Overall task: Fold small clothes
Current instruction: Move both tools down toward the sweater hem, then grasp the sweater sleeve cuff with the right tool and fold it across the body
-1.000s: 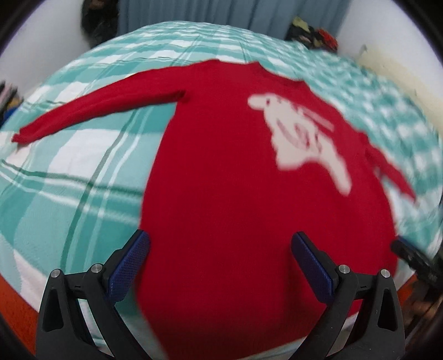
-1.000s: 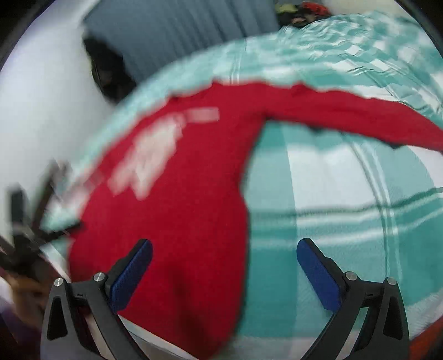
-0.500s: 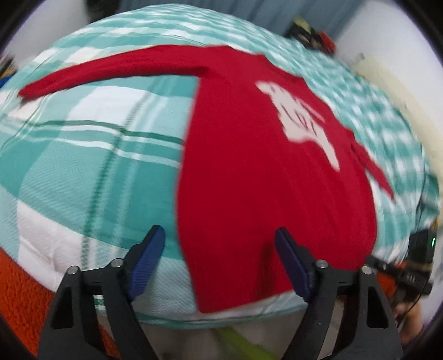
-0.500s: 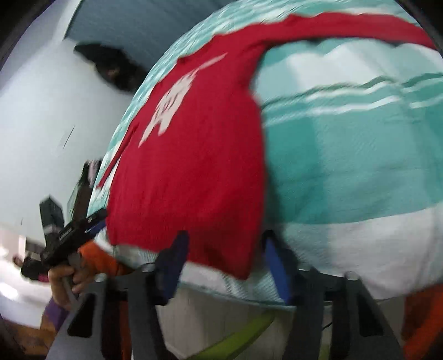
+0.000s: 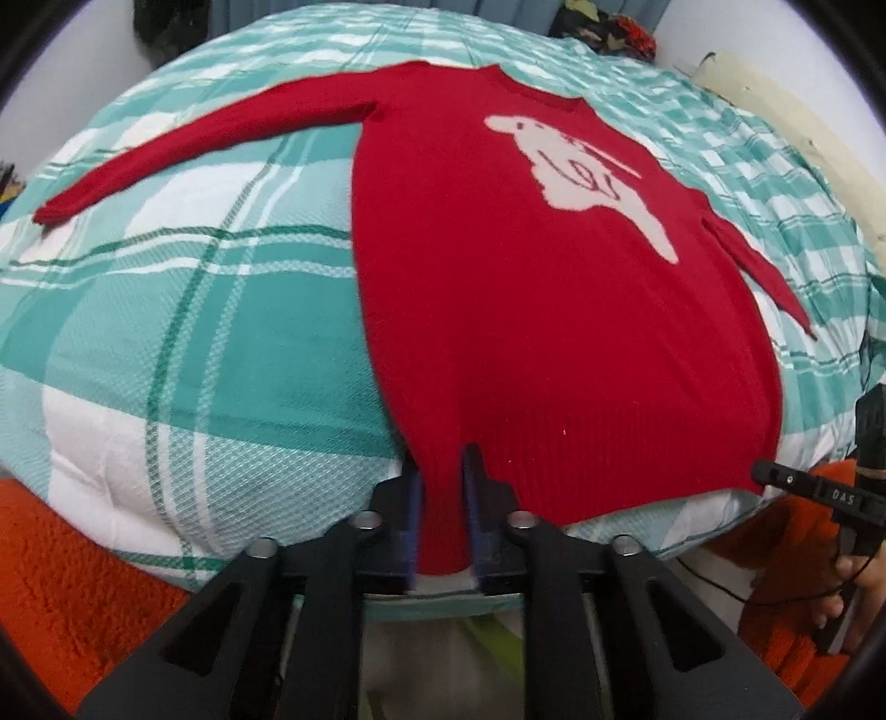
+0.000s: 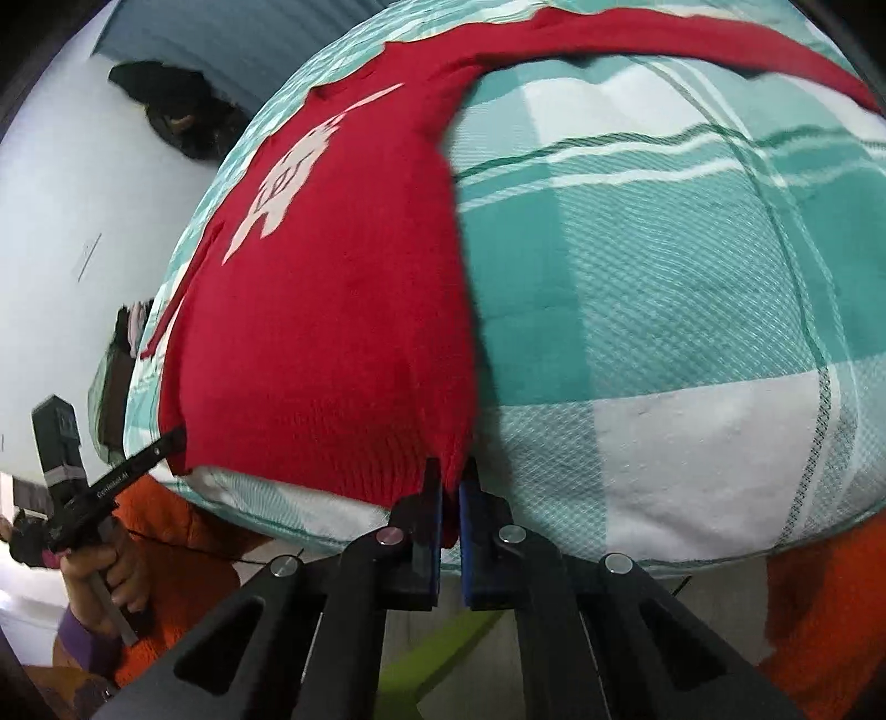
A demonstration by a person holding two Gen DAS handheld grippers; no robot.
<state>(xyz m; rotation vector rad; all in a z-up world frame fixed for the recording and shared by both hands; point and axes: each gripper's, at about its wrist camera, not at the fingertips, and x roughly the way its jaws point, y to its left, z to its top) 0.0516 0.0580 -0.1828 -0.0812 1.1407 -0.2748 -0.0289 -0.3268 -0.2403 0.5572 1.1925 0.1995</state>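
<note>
A red sweater (image 5: 542, 310) with a white animal motif lies flat, front up, on a teal plaid bedspread (image 5: 221, 343), sleeves spread out. Its hem hangs at the bed's near edge. My left gripper (image 5: 443, 476) is at the hem's left corner; its jaws are closing, with a bunched fold of red knit filling the gap between the blue pads. My right gripper (image 6: 449, 493) is at the hem's right corner (image 6: 448, 471); its jaws are closing too and pinch a thin strip of hem. The right wrist view also shows the left gripper (image 6: 166, 440) from the side.
An orange fleece blanket (image 5: 83, 587) hangs below the bedspread's front edge. A person's hand (image 6: 105, 570) holds the left gripper's handle. Dark clothes (image 5: 609, 27) are piled at the far end of the bed. A white wall (image 6: 83, 194) runs along one side.
Both grippers have drawn back from over the sweater's body to its hem at the bed's near edge. Both pairs of jaws went from wide apart to closed around the hem corners.
</note>
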